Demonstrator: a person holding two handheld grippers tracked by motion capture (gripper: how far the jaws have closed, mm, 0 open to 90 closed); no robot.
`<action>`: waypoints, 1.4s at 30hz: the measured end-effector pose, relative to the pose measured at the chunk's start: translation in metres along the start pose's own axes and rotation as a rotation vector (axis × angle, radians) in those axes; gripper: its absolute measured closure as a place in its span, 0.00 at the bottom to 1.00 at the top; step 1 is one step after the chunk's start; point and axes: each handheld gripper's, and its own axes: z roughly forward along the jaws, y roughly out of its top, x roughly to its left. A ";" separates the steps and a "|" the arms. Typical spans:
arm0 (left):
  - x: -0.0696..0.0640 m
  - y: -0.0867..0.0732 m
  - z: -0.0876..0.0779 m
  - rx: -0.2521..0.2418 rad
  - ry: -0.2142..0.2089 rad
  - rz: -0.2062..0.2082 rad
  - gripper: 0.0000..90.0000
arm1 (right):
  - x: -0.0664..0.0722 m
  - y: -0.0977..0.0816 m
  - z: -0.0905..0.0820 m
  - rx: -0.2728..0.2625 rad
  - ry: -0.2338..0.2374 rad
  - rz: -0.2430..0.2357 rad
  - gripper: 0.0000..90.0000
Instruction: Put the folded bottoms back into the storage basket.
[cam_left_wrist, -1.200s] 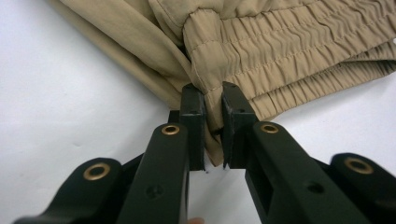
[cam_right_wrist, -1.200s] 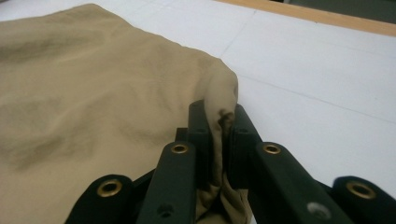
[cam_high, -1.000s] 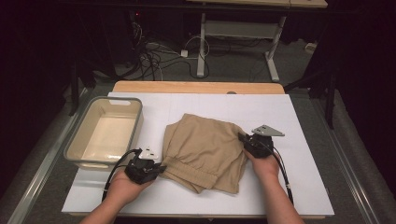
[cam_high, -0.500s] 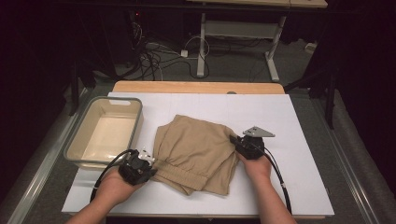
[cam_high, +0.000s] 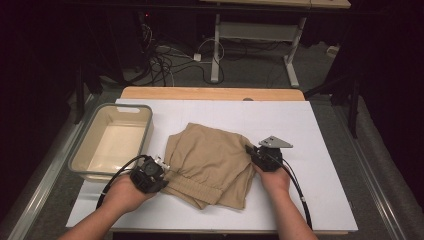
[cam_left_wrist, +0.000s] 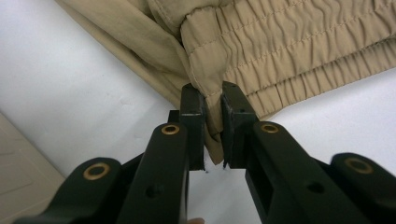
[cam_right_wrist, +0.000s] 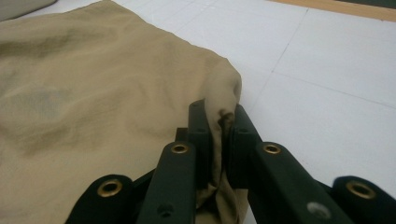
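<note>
A white table top (cam_high: 320, 130) seen from above, with a person's forearms entering from the bottom edge. At about nine o'clock on the table sits a beige plastic bin (cam_high: 89, 145), rectangular with rounded corners, its near end lying just beside the left hand.

The left gripper (cam_high: 159, 167), at about seven o'clock, is held in the person's left hand (cam_high: 122, 192), and a black cable loops from it toward the table's near edge. Its jaws are clamped on the gathered elastic waistband at the left edge of a pair of folded tan shorts (cam_high: 212, 162). In the left gripper view, the left gripper (cam_left_wrist: 212, 100) pinches a fold of that ribbed waistband between its two black pads, with white table on both sides.

The shorts lie flat near the middle of the table, slightly toward six o'clock, folded into a rough square with the waistband layers along the near edge. They lie apart from the bin.

At about four o'clock, the right gripper (cam_high: 250, 150) is held in the person's right hand (cam_high: 272, 177), with a grey three-cornered plate on top and a cable trailing toward the near edge. Its jaws are clamped on the right edge of the shorts. In the right gripper view, the right gripper (cam_right_wrist: 219, 112) squeezes a bunched corner of smooth tan cloth between its pads, the rest of the shorts spreading away toward ten o'clock.
</note>
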 end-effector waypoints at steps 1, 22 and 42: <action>0.000 0.001 0.000 0.008 -0.001 0.002 0.88 | 0.000 0.000 0.000 0.000 0.000 0.000 0.94; 0.003 0.029 -0.020 0.119 -0.018 0.053 0.88 | 0.007 0.008 -0.008 -0.047 -0.023 -0.054 0.94; 0.021 0.049 -0.054 0.223 0.033 0.060 0.88 | 0.034 0.045 -0.004 -0.113 0.018 -0.085 0.94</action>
